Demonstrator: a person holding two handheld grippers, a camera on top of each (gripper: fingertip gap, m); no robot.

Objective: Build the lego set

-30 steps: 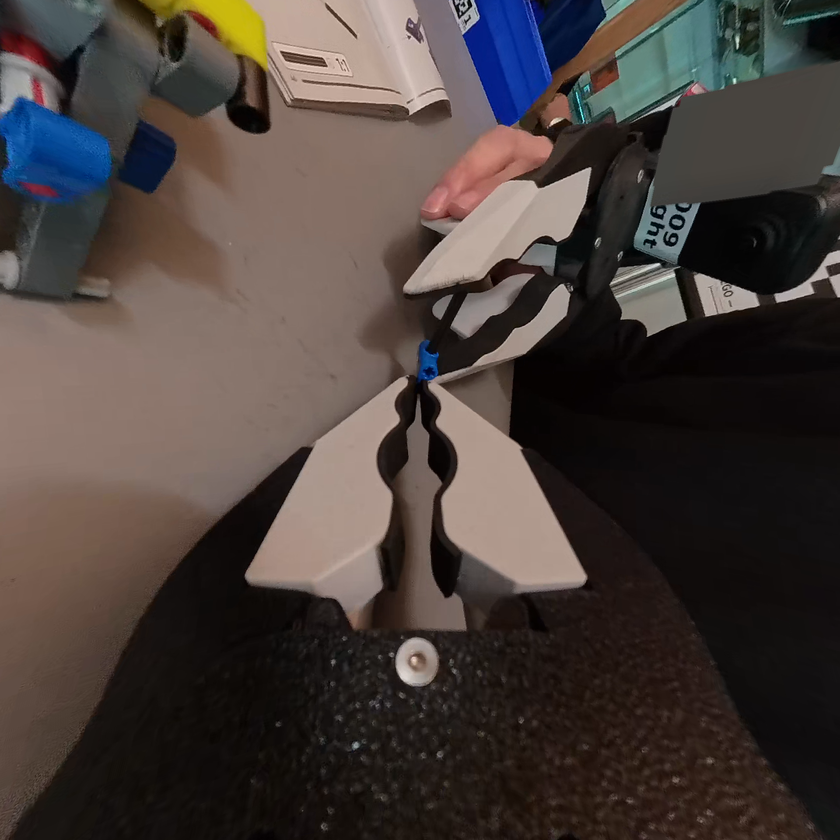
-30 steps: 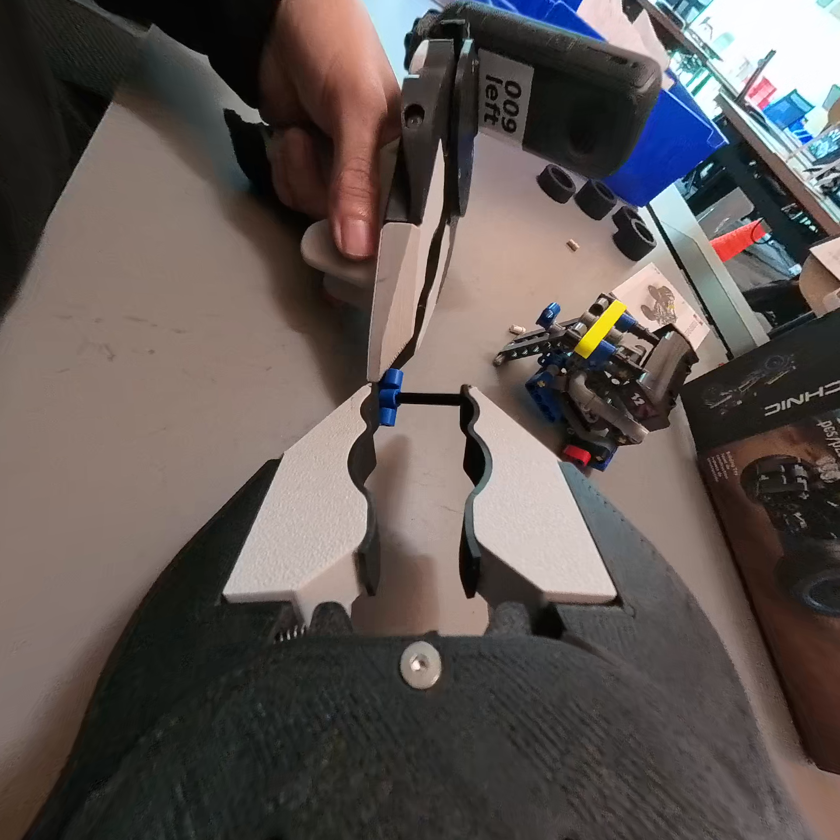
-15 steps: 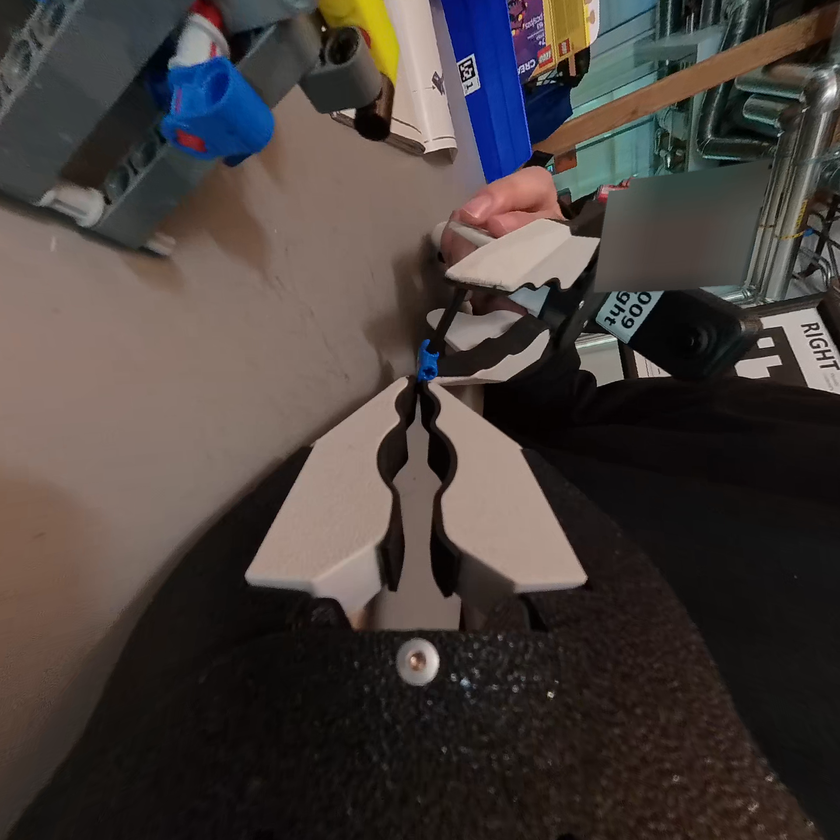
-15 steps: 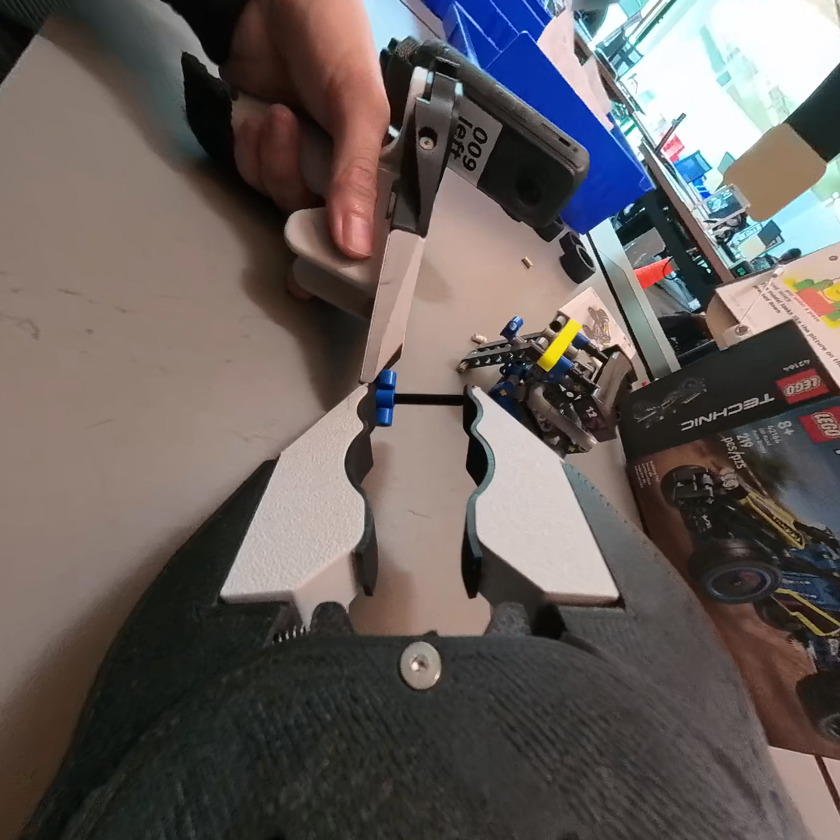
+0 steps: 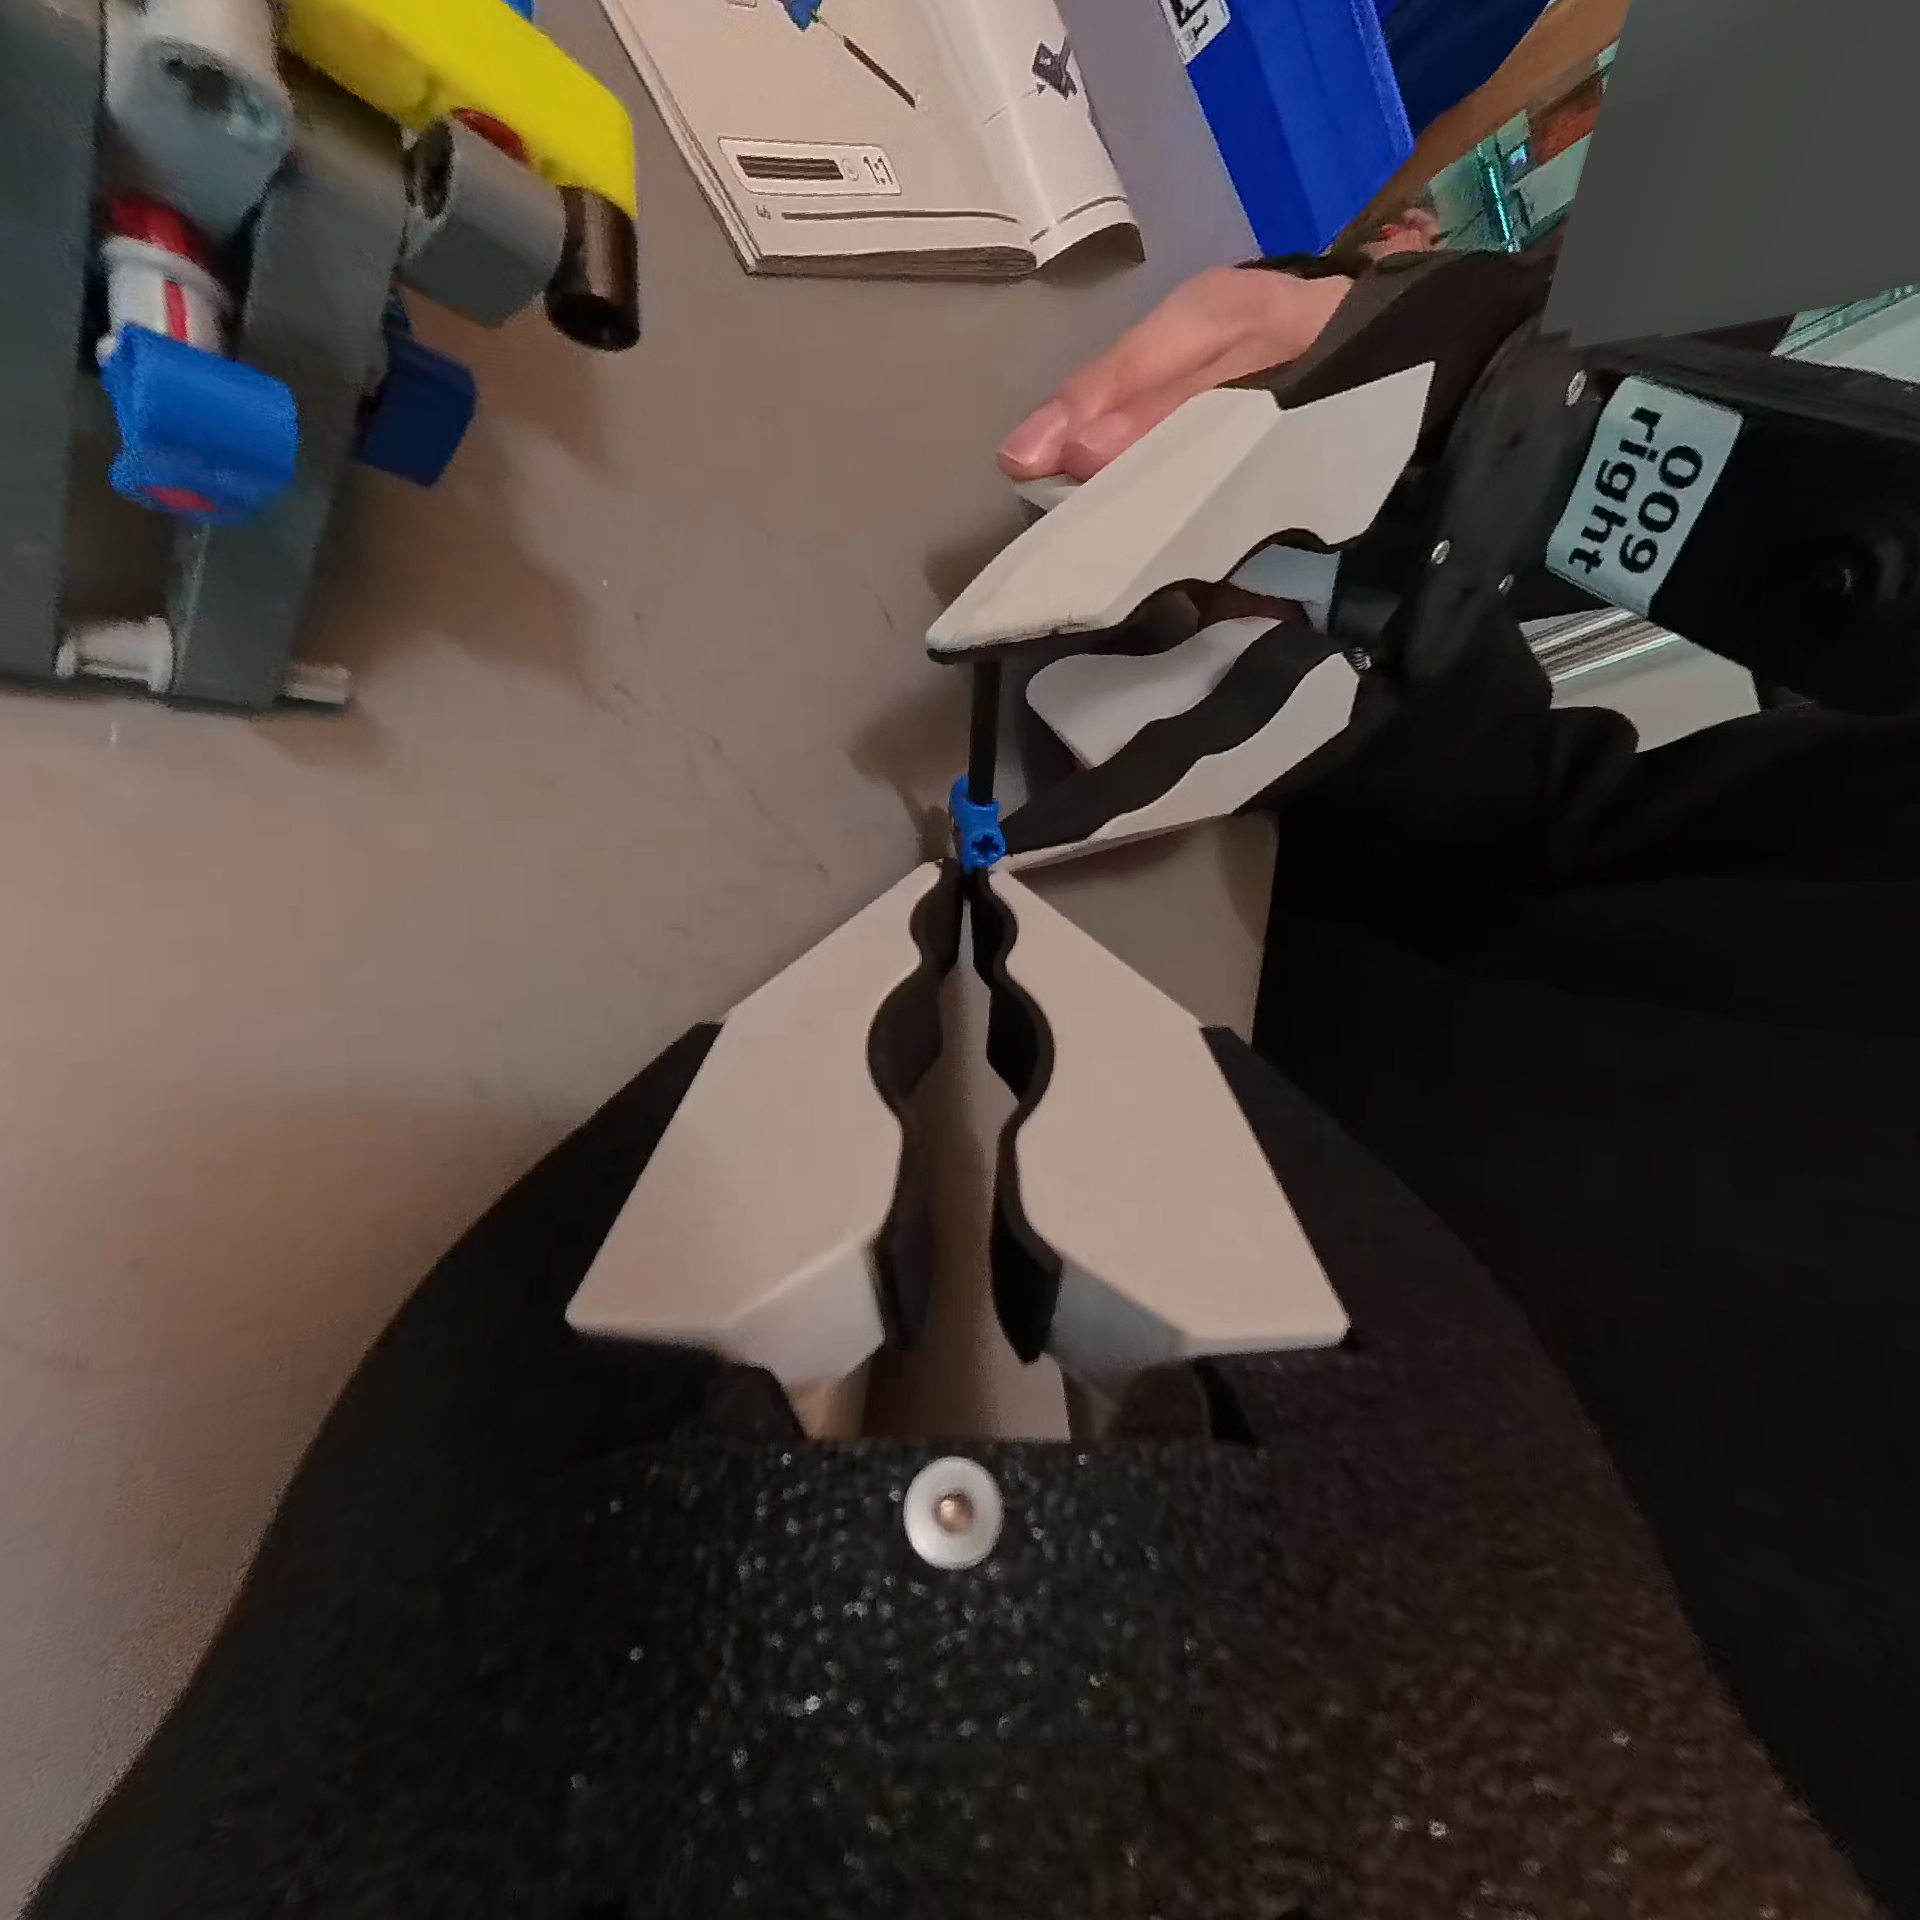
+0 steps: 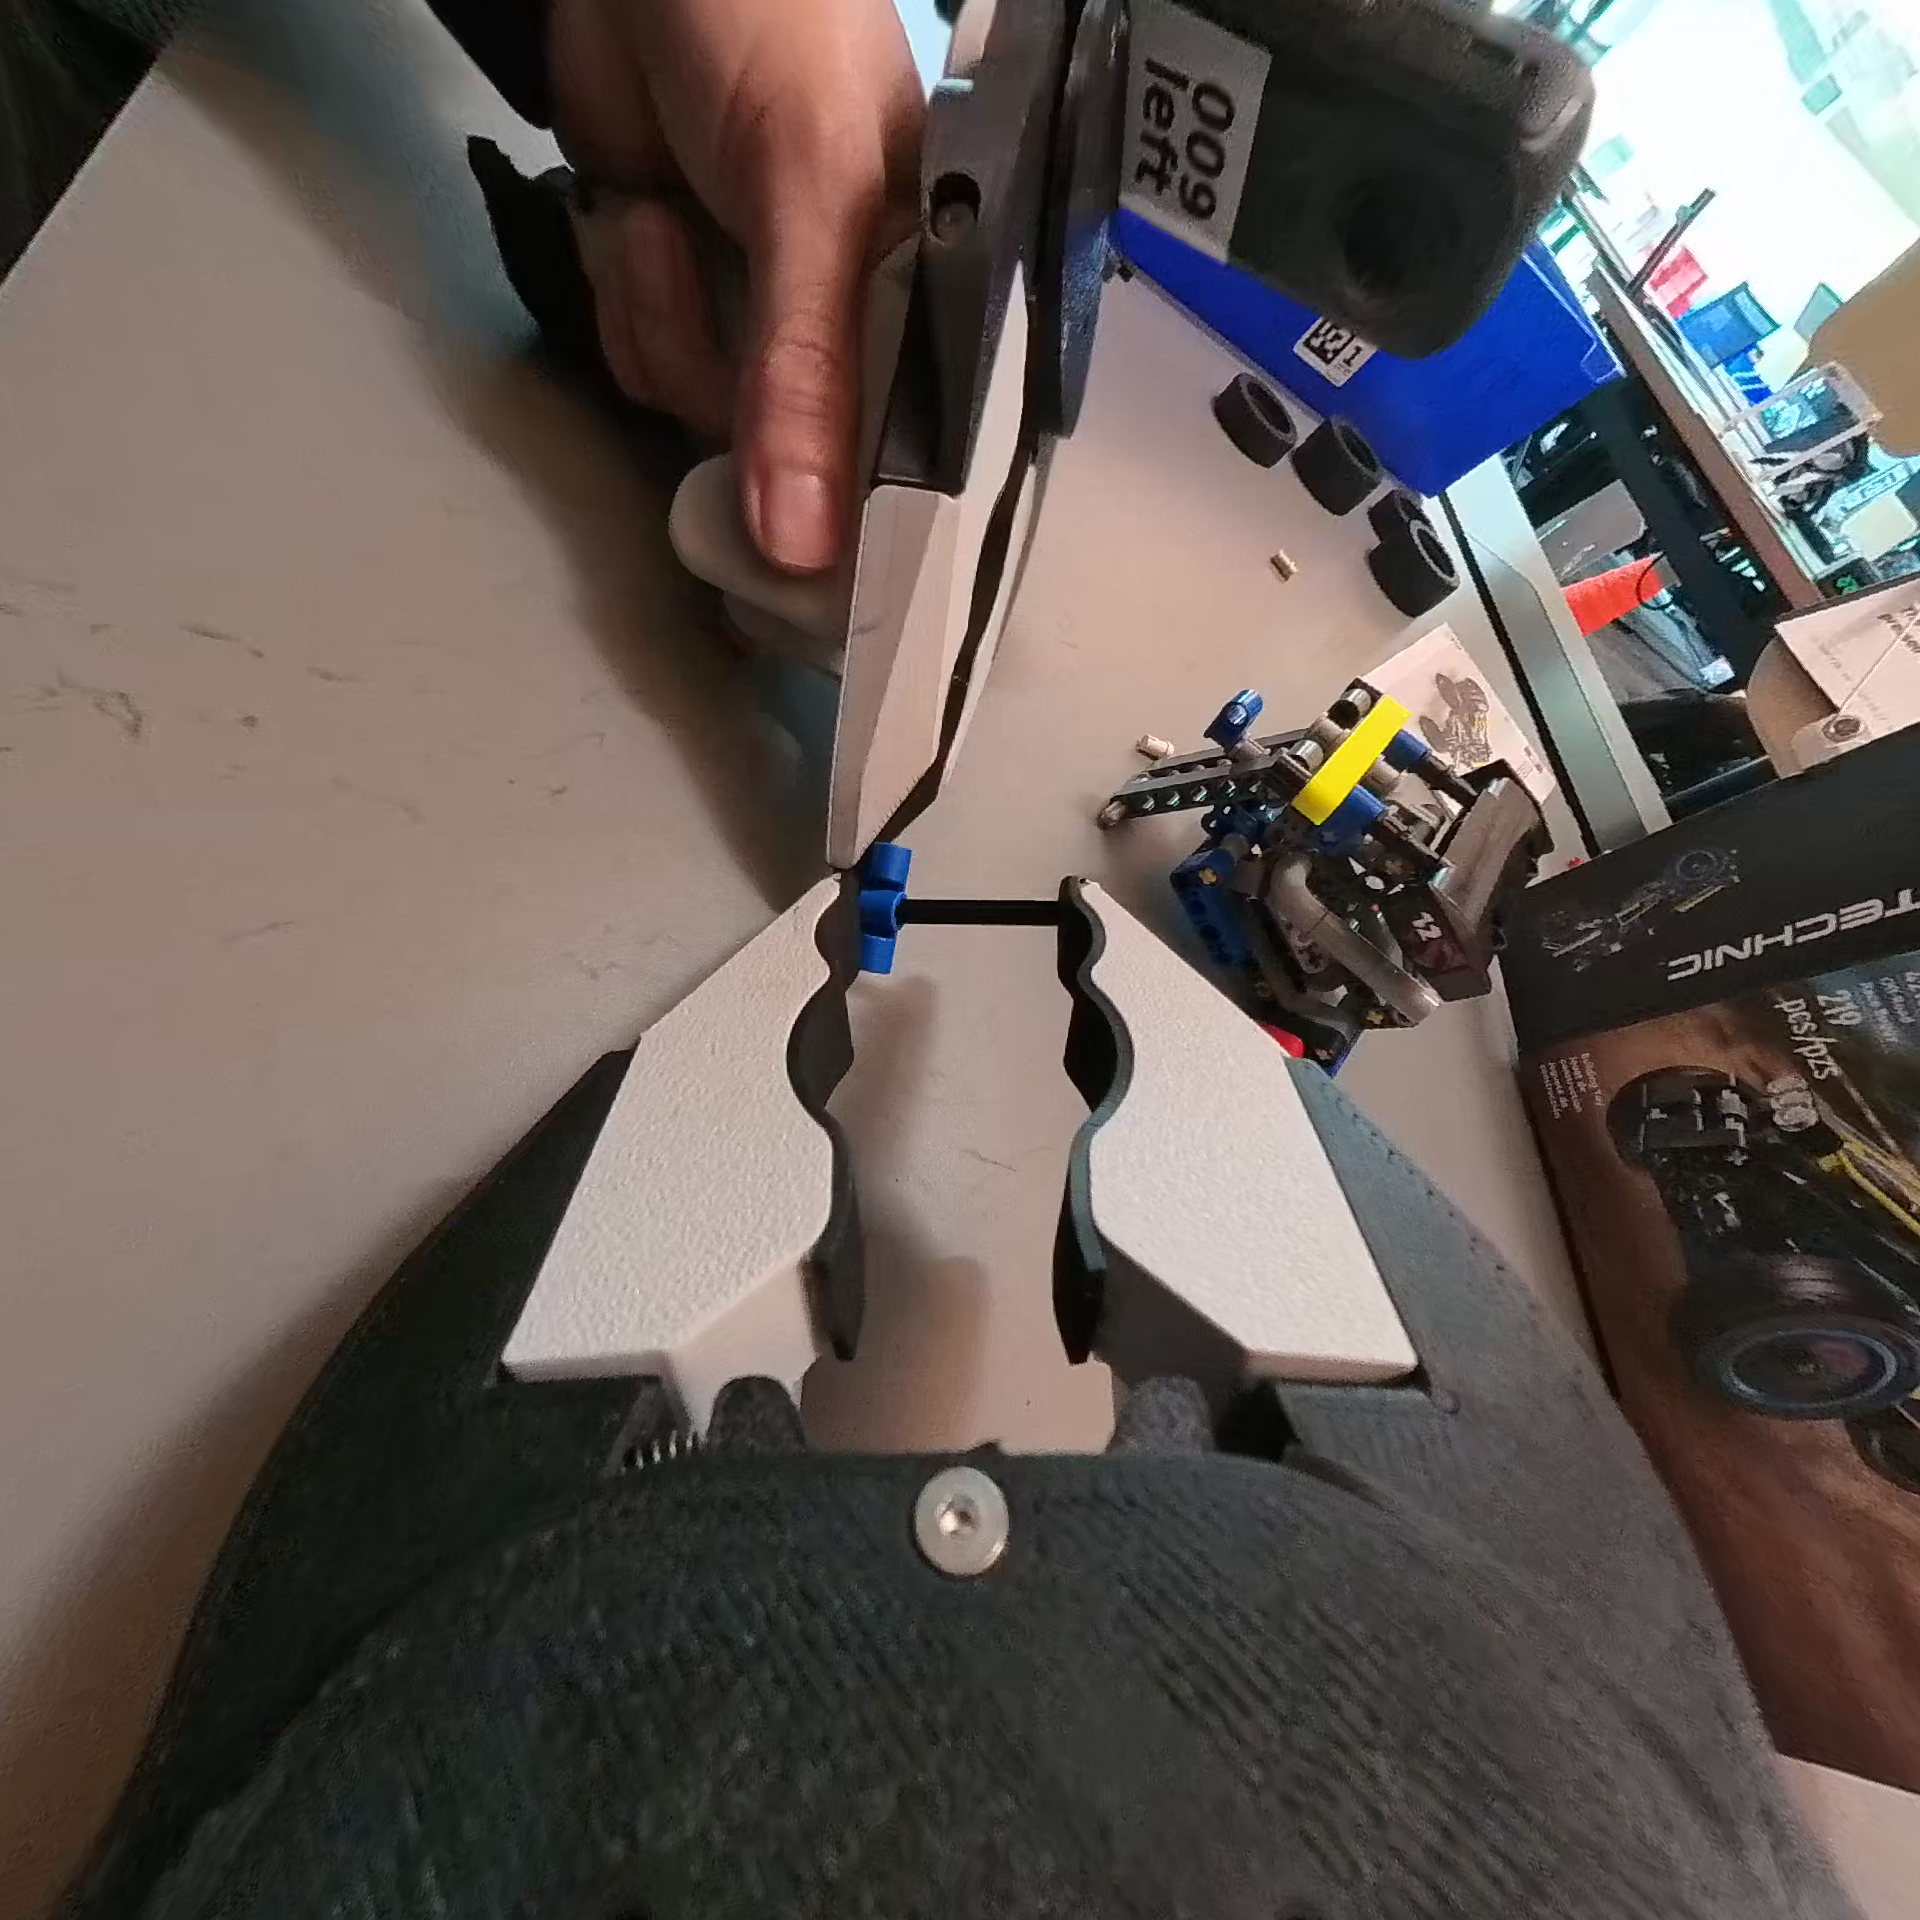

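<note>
Both fingers [image 6: 1081,914] around black axle [image 6: 977,912].

The blue connector [image 6: 881,906] and black axle [image 6: 977,911] looked like smooth plastic; the gripper fingers [image 6: 717,1143] were matt and grainy, the tabletop [image 6: 312,623] matt and scuffed.

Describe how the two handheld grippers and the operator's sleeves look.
Both the left gripper and right gripper have pale grey wedge fingers with wavy black inner pads, on black textured bodies with a central silver screw. Each carries a black camera with a pale label. Sleeves are black.
</note>
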